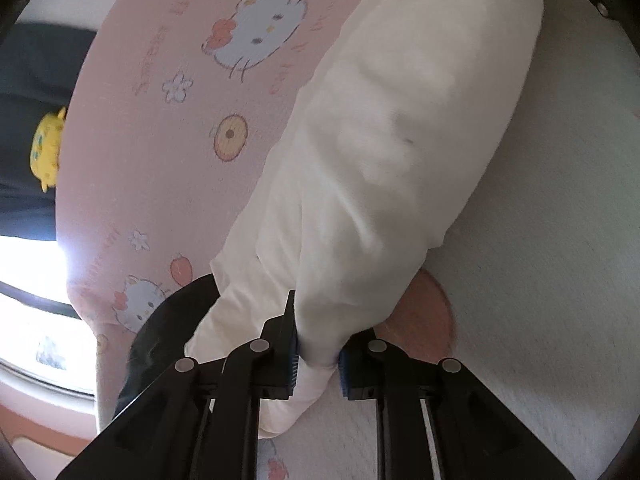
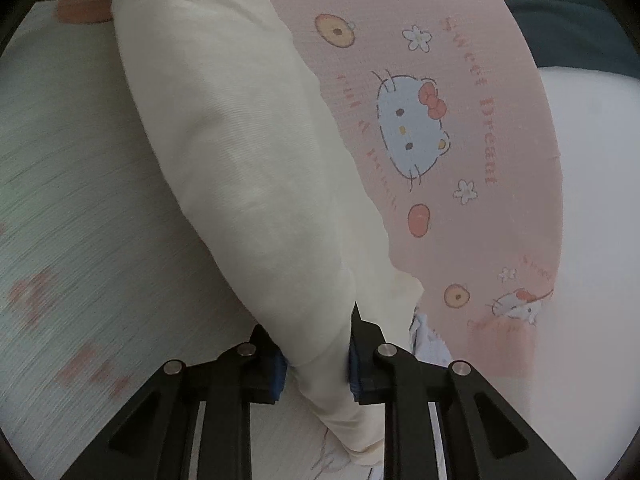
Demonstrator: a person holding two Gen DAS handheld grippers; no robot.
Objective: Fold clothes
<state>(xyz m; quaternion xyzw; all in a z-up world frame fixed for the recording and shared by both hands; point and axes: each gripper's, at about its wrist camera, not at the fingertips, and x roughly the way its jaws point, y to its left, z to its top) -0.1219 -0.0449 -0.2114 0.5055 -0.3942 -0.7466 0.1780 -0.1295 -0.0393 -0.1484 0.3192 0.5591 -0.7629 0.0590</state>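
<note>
Left gripper [image 1: 318,354] clamps cream garment [image 1: 360,160] | right gripper [image 2: 316,372] clamps opposite end | likely stretched between both for folding over pink sheet [image 2: 460,120]

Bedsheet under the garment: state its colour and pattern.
Pink bedsheet with cartoon cats, flowers and lettering; clearest in the right wrist view.

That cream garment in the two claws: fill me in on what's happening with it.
A person is folding clothes with a handheld claw in each hand. The left claw is shut on one end of the cream garment, and the right claw is shut on another part of it. The garment hangs bunched between them over a pink cat-print sheet. No finished fold shows yet.
</note>
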